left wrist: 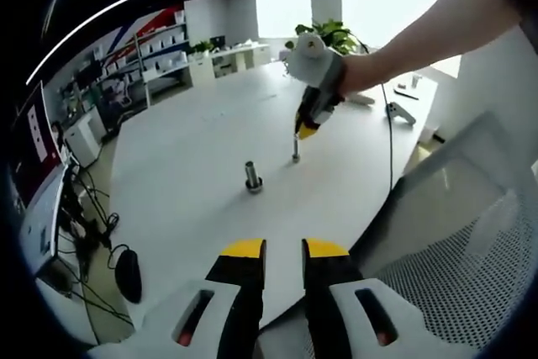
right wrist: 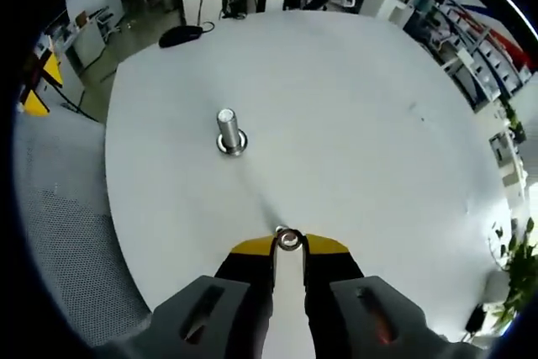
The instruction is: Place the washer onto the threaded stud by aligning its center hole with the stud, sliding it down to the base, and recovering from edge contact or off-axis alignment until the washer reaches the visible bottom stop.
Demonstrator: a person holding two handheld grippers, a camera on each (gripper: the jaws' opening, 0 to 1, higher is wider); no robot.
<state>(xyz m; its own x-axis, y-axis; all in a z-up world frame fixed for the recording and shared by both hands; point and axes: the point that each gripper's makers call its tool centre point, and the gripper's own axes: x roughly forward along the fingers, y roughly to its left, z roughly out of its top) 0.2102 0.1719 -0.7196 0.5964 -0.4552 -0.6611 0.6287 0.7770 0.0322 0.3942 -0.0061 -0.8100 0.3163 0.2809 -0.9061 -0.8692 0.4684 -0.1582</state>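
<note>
A short steel threaded stud [right wrist: 227, 128] stands upright on its round base [right wrist: 232, 147] on the white table [right wrist: 353, 107]; the left gripper view has the stud [left wrist: 251, 174] mid-table. My right gripper [right wrist: 288, 243] is shut on a small metal washer [right wrist: 288, 239], pinched between its yellow tips, nearer to me than the stud and a little right of it. Seen from the left, the right gripper [left wrist: 304, 129] points down just above the table, right of the stud, with a thin metal piece [left wrist: 296, 150] under its tips. My left gripper [left wrist: 284, 250] hangs back at the table's near edge, slightly open, holding nothing.
A person's hand and forearm [left wrist: 403, 39] carry the right gripper in from the upper right. A mesh chair [left wrist: 454, 241] stands by the table's edge. Cables and small brackets [left wrist: 399, 111] lie at the far side, and shelves [left wrist: 143, 56] and desks line the room.
</note>
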